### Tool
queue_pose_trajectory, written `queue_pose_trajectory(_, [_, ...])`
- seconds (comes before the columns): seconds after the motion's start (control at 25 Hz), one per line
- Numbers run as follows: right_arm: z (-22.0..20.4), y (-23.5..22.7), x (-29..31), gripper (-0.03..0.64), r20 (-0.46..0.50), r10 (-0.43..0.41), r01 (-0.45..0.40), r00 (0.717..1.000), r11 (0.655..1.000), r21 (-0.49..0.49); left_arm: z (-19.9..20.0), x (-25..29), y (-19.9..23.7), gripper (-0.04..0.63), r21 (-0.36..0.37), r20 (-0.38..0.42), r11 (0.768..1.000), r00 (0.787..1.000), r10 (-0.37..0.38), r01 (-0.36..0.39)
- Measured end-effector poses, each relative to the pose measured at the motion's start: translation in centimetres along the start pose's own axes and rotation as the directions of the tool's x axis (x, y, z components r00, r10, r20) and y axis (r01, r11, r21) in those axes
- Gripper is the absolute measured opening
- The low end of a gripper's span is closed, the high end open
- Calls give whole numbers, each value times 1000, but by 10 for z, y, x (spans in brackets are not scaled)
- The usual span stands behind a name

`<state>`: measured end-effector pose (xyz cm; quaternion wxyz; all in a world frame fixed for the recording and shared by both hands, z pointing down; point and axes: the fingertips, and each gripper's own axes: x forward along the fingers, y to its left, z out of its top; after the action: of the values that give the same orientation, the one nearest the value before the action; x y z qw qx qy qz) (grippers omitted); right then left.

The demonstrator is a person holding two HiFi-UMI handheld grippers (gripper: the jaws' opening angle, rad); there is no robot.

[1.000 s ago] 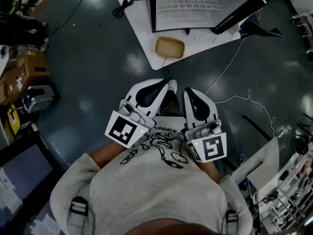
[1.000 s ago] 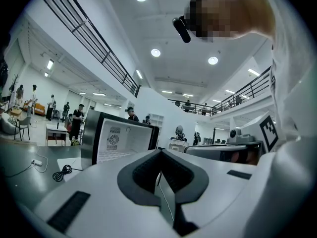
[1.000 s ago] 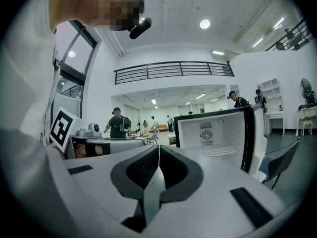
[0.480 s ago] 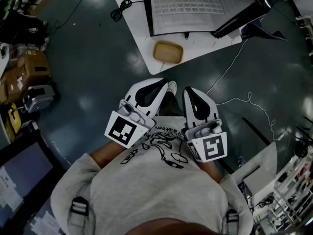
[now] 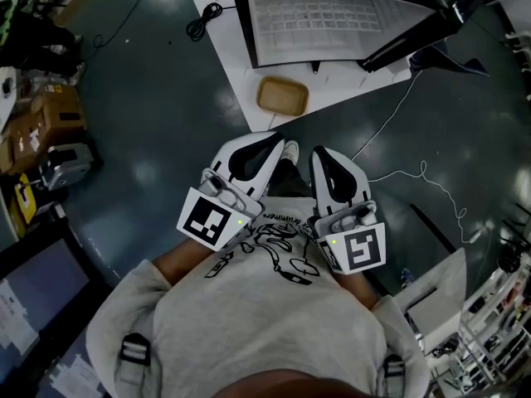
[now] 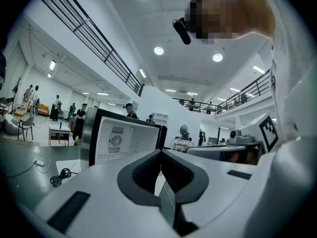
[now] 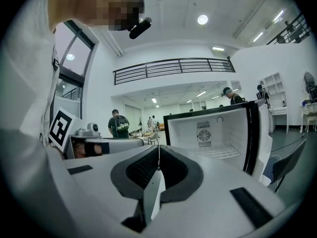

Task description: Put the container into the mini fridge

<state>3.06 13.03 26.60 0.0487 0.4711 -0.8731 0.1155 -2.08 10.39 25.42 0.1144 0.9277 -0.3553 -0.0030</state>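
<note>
In the head view a shallow tan container lies on a white mat on the floor, in front of the mini fridge. The fridge's door is swung open to the right. Both grippers are held close to my chest, some way short of the container. My left gripper and right gripper are shut and hold nothing. The left gripper view shows touching pads and the fridge's white interior. In the right gripper view the jaws are shut, with the open fridge ahead.
A coiled black cable lies at the mat's left corner. A thin white cord trails over the dark floor on the right. Cardboard boxes, a screen and a rack line the sides. People stand far off.
The container, mat and fridge have slid lower and slightly left in the head view as I moved toward them. Both grippers stay shut in front of my chest.
</note>
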Motion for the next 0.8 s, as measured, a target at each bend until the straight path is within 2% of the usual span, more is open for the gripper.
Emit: queue_pose_trajectory(0.8, [15,-61,19,28,4,42,-42,999,999,10,8,60,8,14,5,-13,999,999,44,-44])
